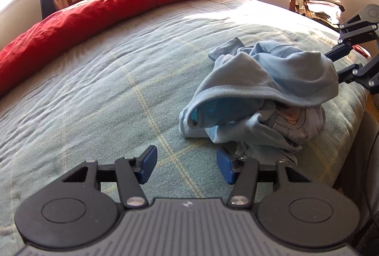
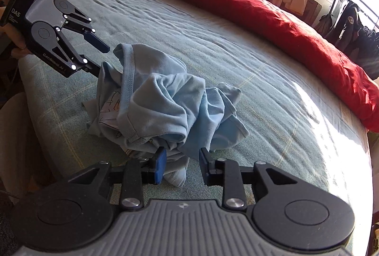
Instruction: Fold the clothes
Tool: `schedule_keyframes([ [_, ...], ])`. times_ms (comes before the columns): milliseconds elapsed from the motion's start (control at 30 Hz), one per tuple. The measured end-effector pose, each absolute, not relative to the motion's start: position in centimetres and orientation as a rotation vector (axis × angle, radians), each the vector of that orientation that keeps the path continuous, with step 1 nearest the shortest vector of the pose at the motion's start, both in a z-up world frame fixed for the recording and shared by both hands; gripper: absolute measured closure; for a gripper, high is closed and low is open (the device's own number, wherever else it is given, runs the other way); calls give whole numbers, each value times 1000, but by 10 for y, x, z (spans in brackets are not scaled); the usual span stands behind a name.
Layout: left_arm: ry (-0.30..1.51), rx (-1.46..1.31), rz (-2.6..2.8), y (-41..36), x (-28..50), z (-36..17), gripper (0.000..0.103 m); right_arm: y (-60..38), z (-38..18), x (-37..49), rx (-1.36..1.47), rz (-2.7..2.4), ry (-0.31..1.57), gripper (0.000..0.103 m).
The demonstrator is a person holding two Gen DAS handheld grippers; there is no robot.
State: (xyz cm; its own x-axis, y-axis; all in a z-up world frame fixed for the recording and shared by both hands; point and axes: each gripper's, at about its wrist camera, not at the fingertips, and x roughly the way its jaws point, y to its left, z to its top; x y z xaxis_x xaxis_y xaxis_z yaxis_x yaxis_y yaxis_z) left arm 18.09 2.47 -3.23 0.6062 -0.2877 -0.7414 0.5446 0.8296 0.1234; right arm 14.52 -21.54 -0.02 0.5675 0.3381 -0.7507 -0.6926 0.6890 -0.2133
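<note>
I am at the very start of the fold: the light blue shirt (image 1: 267, 90) lies bunched in a heap on the bed (image 1: 94, 90), near its front edge, well apart from the red duvet (image 1: 113, 9) that runs along the far side. Nothing is spread out yet, so the step in hand is getting hold of the cloth at two places so that I can lift it and shake it flat.

My left hand-held gripper (image 1: 187, 167) is unclenched, its blue pads apart. Between them I see only the checked bedcover; the crumpled hem of the shirt touches the outside of the right-hand finger (image 1: 225, 166), so I judge nothing is held there yet. From the right wrist view the same tool (image 2: 99, 59) reaches in at the far side of the heap, one finger hidden behind cloth.

My right hand-held gripper (image 2: 181, 166) has a fold of the shirt hanging down between its pads. The blue pad (image 2: 160, 168) lies against the cloth, but a gap shows on the other side, so I cannot tell whether it truly grips or only straddles the fold.

Next, I think, the left tool must shift toward the heap and take an edge, ideally the stitched hem (image 2: 129, 71). Then both tools should draw apart to open the shirt.
</note>
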Motion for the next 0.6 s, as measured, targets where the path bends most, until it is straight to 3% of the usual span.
schedule_keyframes([
  [167,746,349,-557,15,197,-33,48,-209,1,154,-573,685,709,69],
  [267,743,321,-579,11,205,-33,59,-206,2,159,-570,724,689,69],
  [300,745,304,-591,12,208,-32,64,-205,2,161,-565,737,683,72],
  [367,747,275,-606,13,212,-31,72,-204,3,168,-536,762,685,94],
  [400,749,267,-609,13,214,-30,77,-205,4,172,-511,761,694,99],
  [600,724,250,-608,15,228,-22,77,-222,18,207,-386,694,709,99],
])
